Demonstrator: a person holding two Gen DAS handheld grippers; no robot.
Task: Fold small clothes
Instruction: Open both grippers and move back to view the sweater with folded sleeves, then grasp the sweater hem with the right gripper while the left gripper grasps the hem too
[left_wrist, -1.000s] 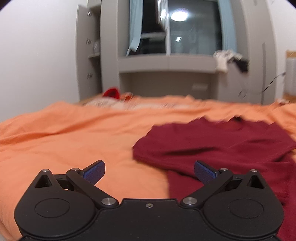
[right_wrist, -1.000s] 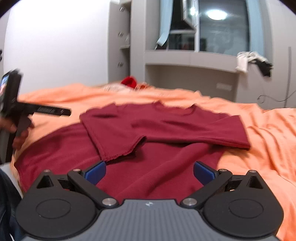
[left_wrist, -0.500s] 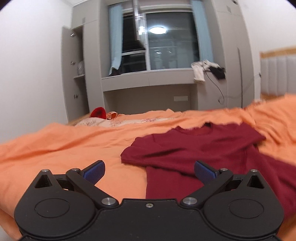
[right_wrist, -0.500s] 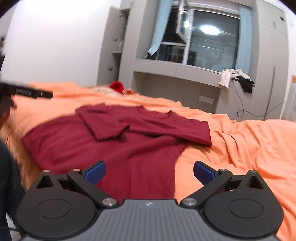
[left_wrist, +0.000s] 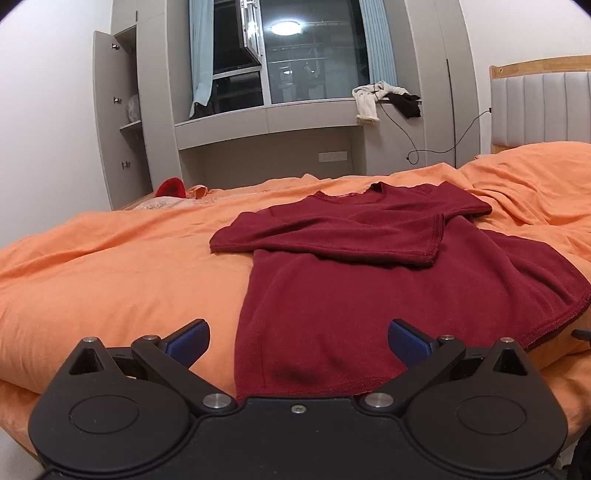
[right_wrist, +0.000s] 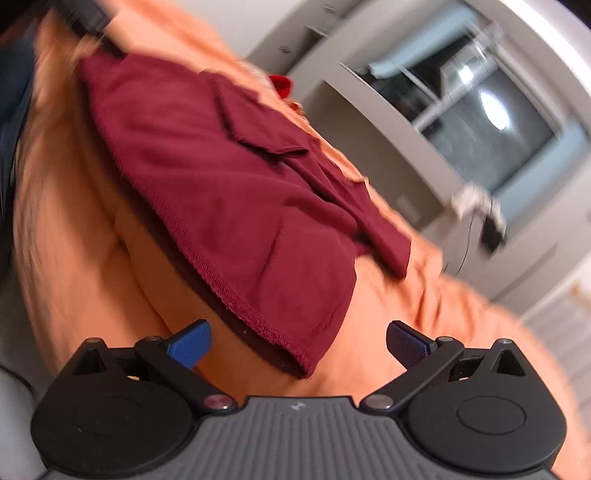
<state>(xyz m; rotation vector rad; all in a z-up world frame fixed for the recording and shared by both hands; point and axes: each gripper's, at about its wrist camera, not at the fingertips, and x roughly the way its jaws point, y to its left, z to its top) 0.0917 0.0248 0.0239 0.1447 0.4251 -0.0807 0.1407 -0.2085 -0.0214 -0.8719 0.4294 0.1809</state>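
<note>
Lying flat on the orange bedspread (left_wrist: 110, 273), the dark red shirt (left_wrist: 332, 310) has both sleeves crossed over its chest, hem toward the near edge. The left gripper (left_wrist: 297, 339) hangs wide open just short of the hem's left corner, empty. The right gripper (right_wrist: 298, 340), tilted and blurred, gapes empty at the hem's other corner (right_wrist: 295, 354). The knit looks soft, light and floppy; I'd pinch both stitched hem corners and lift evenly, or it will sag.
</note>
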